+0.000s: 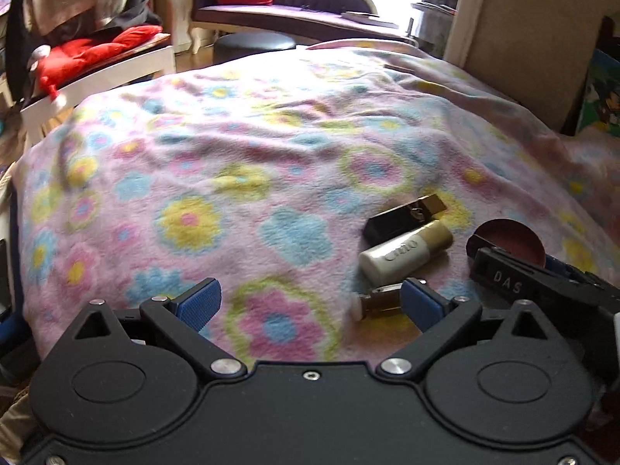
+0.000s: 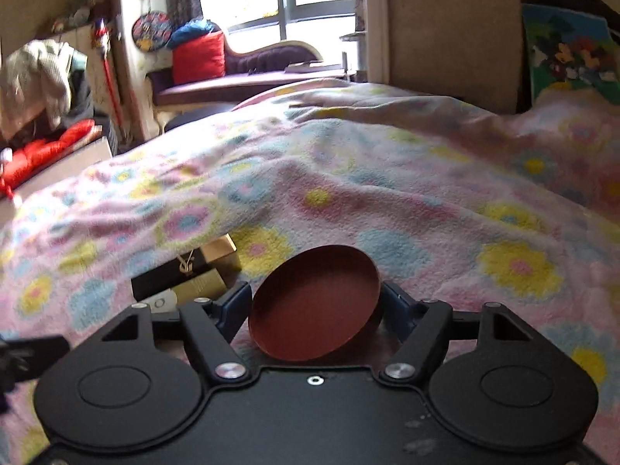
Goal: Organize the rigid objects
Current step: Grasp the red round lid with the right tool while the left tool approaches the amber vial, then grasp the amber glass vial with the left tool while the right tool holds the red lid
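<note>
A round reddish-brown tin [image 2: 316,304] sits tilted between the blue pads [image 2: 236,306] of my right gripper [image 2: 316,308], which is shut on it. From the left wrist view the same tin [image 1: 511,240] shows at the right, with the right gripper's black finger [image 1: 507,281] across it. My left gripper [image 1: 310,304] stands open over the blanket, holding nothing. A small glass vial [image 1: 378,303] lies just inside its right pad [image 1: 420,304]. Beyond it lie a white bottle with a gold cap [image 1: 405,252] and a black and gold lipstick case [image 1: 405,213].
Everything lies on a bed under a pink floral fleece blanket [image 1: 232,162]. A white chair with red cushions [image 1: 97,50] stands at the far left. A purple chaise [image 1: 294,11] stands under the window. A beige headboard panel [image 1: 534,38] and a colourful cushion [image 2: 569,54] are at the right.
</note>
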The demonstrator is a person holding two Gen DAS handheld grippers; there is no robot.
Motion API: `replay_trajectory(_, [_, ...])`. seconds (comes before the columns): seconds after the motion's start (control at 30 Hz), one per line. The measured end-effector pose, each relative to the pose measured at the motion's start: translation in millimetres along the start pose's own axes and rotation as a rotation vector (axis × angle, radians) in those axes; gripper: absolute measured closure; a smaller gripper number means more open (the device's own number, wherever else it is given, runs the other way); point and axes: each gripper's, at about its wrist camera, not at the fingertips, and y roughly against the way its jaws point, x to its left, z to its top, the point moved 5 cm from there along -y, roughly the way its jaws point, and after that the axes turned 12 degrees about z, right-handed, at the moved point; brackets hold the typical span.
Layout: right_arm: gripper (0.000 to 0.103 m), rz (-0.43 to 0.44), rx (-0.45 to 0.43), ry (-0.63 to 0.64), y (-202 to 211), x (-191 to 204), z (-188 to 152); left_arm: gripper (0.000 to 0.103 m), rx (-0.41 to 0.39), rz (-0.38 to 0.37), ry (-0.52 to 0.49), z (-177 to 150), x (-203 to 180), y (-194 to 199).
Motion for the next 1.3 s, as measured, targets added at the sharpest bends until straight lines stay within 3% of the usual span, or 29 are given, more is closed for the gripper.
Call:
replay_trajectory(0.07, [0.034,0.034,-0.021,-0.071,5.7,-11.0,0.5,0.007,-0.008,-0.023,-0.003,-0.3,-7.2,-1.0])
replay_trajectory(0.1, [0.050,0.051,-0.031,-0.103,10.8,-16.6,2.1,0.007,-0.009,-0.028,-0.007,-0.2,-10.9,-2.1])
replay_trajectory(0.13, [0.058,0.052,-0.035,-0.129,13.4,-21.6,1.8,0.007,-0.010,-0.031,-0.013,-0.1,-15.3,-3.3])
replay_trajectory(0.27, [0.055,0.090,-0.041,-0.182,15.8,-30.5,1.5,0.006,-0.028,-0.029,-0.055,-1.1,-32.8,-6.2])
replay_trajectory(0.37, [0.050,0.098,-0.042,-0.173,16.3,-27.9,2.2,0.006,-0.015,-0.002,-0.067,-1.1,-44.1,-12.5])
replay_trajectory(0.47, [0.042,0.088,-0.054,-0.169,17.8,-27.3,2.2,0.007,0.066,0.016,-0.045,-2.8,-47.5,-29.1])
replay_trajectory(0.57, [0.025,0.043,-0.088,-0.156,26.1,-28.3,2.7,0.016,0.094,0.034,-0.041,-7.5,-46.8,-36.3])
replay_trajectory(0.63, [0.009,-0.013,-0.108,-0.110,30.5,-25.0,3.6,0.036,0.069,0.036,-0.058,-6.6,-45.6,-31.6])
replay_trajectory(0.8, [0.000,-0.038,-0.085,0.053,27.3,-1.7,2.0,0.051,0.103,0.005,-0.014,-1.1,-25.4,-29.3])
replay_trajectory(0.97, [0.000,-0.029,-0.046,0.119,23.0,7.9,-2.3,0.048,0.128,0.025,-0.046,-3.2,-11.0,-27.6])
replay_trajectory(1.0, [0.000,-0.027,-0.040,0.120,22.0,7.8,-2.7,0.040,0.121,0.037,-0.066,-4.9,-10.3,-26.1])
replay_trajectory(1.03, [0.000,-0.022,-0.030,0.121,20.6,7.9,-3.2,0.024,0.111,0.058,-0.085,-6.6,-9.6,-24.7])
replay_trajectory(1.1, [0.000,-0.012,0.021,0.129,11.9,9.3,-6.2,0.015,0.082,0.093,-0.096,-10.0,-6.3,-21.7])
replay_trajectory(1.27, [0.002,-0.030,0.077,0.177,4.4,15.3,-11.3,0.015,0.112,0.083,0.007,-10.3,0.8,-27.8])
replay_trajectory(1.3, [0.011,-0.024,0.083,0.178,3.8,15.3,-12.1,0.015,0.113,0.077,0.018,-9.1,-0.1,-29.6])
